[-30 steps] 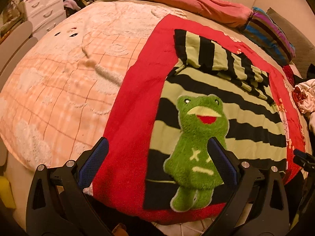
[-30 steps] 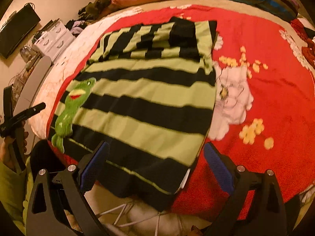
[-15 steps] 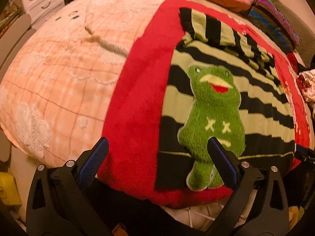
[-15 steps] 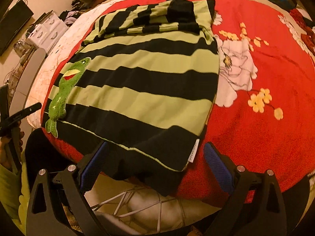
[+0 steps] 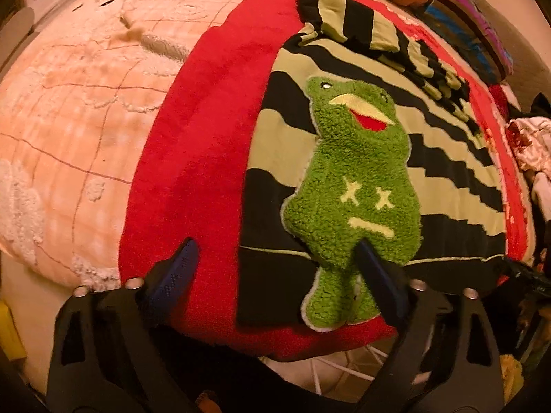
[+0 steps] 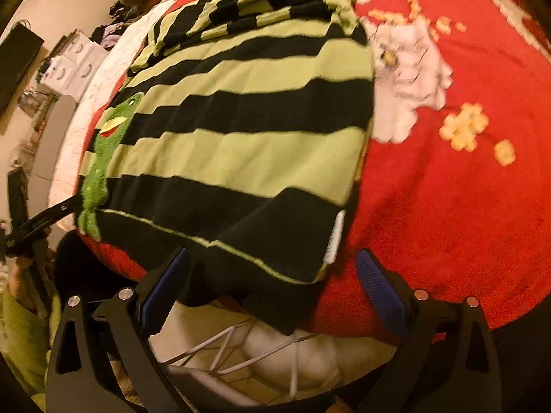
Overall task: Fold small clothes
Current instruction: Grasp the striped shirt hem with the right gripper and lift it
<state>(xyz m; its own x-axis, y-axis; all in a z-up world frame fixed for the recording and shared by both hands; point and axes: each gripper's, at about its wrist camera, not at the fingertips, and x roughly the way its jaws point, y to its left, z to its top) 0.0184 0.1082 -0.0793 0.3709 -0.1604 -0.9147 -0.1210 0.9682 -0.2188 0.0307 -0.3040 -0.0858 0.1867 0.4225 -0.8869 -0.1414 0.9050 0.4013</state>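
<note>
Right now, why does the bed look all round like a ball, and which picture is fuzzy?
Both wrist views use a fisheye lens, so the bed bulges round. The left wrist view is fairly sharp: the frog patch looks crisp. The right wrist view is smeared by motion: the white flower on the red blanket blurs. Warm orange light tints both.

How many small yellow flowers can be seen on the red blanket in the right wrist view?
2 clear ones: a larger yellow flower right of the big white flower, and a smaller one at its lower right. Blurred yellow blossoms nearer the top cannot be counted reliably.
</note>
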